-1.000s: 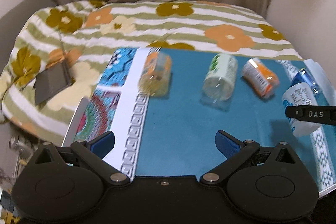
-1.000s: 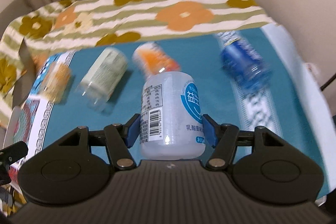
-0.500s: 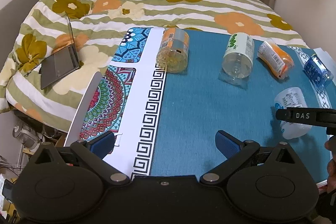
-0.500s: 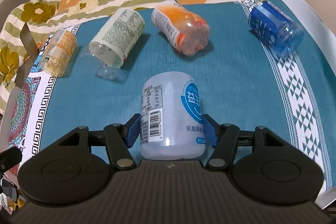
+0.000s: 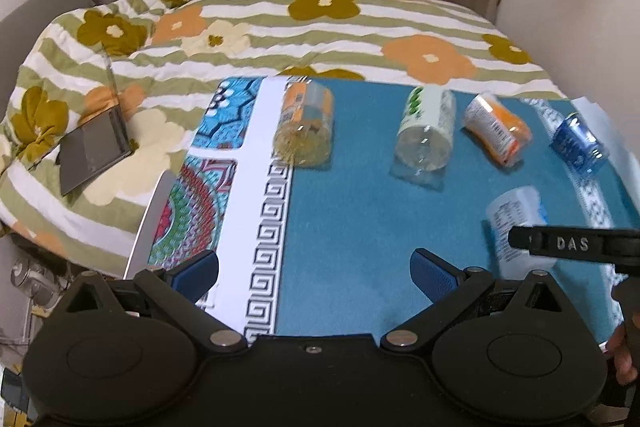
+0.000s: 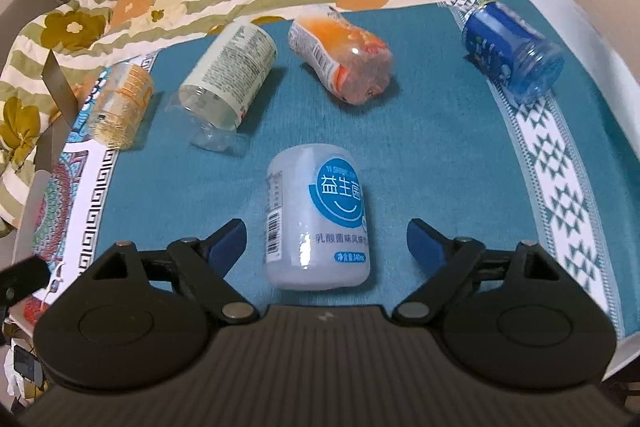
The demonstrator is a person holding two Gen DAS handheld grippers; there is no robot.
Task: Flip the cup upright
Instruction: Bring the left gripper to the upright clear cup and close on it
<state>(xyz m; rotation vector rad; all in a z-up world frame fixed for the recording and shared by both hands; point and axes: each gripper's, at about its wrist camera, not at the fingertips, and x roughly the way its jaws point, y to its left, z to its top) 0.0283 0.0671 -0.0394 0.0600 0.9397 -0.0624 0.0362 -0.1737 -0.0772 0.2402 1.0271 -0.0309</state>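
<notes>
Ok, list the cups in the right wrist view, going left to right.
Yellow-orange cup → pale green cup → white cup between the open right gripper jaws → orange cup → blue cup.

1. The right gripper point(image 6: 326, 241) is held with its jaws spread wide; both blue pads point(image 6: 424, 241) are seen apart from what stands between them, with a gap on either side.
2. The left gripper point(image 5: 314, 269) is likewise held wide open, nothing being enclosed between its pads point(image 5: 434, 273).
3. To the right of the left claw, one black finger of the right gripper is seen reaching in.
</notes>
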